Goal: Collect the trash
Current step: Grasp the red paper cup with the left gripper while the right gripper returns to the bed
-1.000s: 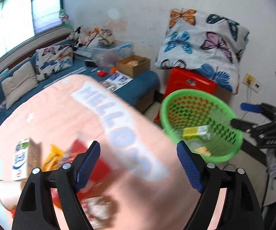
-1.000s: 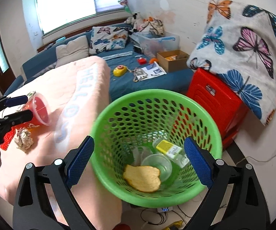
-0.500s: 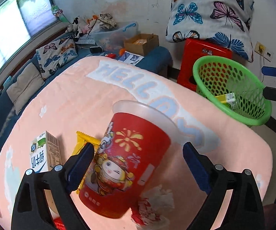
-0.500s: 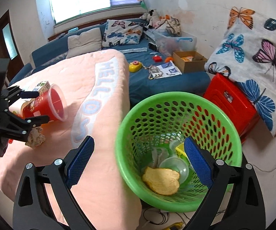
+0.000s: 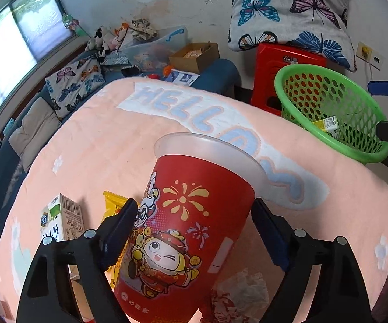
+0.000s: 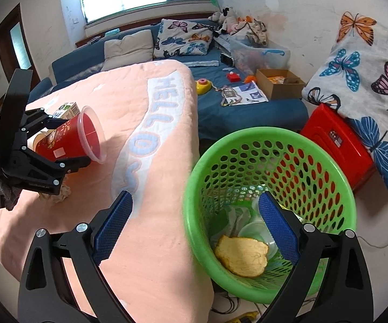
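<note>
My left gripper (image 5: 194, 228) is shut on a red printed paper cup (image 5: 188, 231) and holds it tilted above the pink table. The same cup (image 6: 70, 140) shows in the right wrist view at the left, held by the left gripper (image 6: 67, 145). My right gripper (image 6: 195, 223) is open and empty, hovering at the near rim of the green basket (image 6: 328, 167). The basket (image 5: 366, 145) holds a yellow bread piece (image 6: 241, 253), clear cups and a small carton (image 5: 328, 125).
On the pink cloth (image 5: 113, 140) lie a milk carton (image 5: 60, 222), a yellow wrapper (image 5: 113, 202) and crumpled paper (image 5: 239, 293). A red stool (image 6: 334, 145) with a butterfly quilt stands behind the basket. A blue sofa (image 6: 247, 113) carries boxes and toys.
My left gripper closed on the red cup and lifted it off the table. The right gripper drew back and left, so the basket sits further right in its view.
</note>
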Demonstrator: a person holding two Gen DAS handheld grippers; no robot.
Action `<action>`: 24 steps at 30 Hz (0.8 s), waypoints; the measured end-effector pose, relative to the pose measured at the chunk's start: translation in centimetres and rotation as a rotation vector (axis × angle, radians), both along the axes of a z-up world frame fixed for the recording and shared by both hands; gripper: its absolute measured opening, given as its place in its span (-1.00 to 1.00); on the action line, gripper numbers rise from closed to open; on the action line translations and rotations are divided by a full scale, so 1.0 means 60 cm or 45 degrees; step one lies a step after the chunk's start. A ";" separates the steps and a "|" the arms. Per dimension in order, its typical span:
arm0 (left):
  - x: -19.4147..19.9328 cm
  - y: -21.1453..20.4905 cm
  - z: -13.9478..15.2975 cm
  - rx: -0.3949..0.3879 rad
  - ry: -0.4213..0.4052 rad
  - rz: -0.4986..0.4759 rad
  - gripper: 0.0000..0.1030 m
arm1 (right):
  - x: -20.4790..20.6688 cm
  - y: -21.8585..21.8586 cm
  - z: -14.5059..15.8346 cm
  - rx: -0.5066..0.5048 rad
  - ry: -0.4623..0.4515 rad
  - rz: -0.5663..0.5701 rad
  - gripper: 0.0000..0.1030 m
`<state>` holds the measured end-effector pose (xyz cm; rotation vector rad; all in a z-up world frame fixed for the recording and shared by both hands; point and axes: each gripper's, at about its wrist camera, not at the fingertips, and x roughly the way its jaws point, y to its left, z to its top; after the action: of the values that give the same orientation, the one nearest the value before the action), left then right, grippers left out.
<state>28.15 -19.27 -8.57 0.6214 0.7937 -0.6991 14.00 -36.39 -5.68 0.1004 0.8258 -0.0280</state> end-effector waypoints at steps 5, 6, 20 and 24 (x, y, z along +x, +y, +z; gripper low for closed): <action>-0.006 0.010 0.010 -0.046 -0.022 0.016 0.53 | 0.000 0.011 0.001 0.002 -0.001 0.017 0.82; -0.007 0.014 0.015 -0.065 -0.020 0.025 0.51 | 0.001 0.013 0.002 0.003 -0.001 0.022 0.82; -0.017 0.102 0.107 -0.345 -0.060 0.241 0.44 | 0.013 0.098 -0.001 0.047 0.007 0.205 0.82; -0.020 0.133 0.127 -0.380 -0.081 0.295 0.43 | 0.024 0.138 -0.006 0.072 0.012 0.285 0.82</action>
<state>26.94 -11.28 -0.98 0.2745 0.6733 -0.5679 15.44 -28.10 -6.07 0.0606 0.8437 0.2054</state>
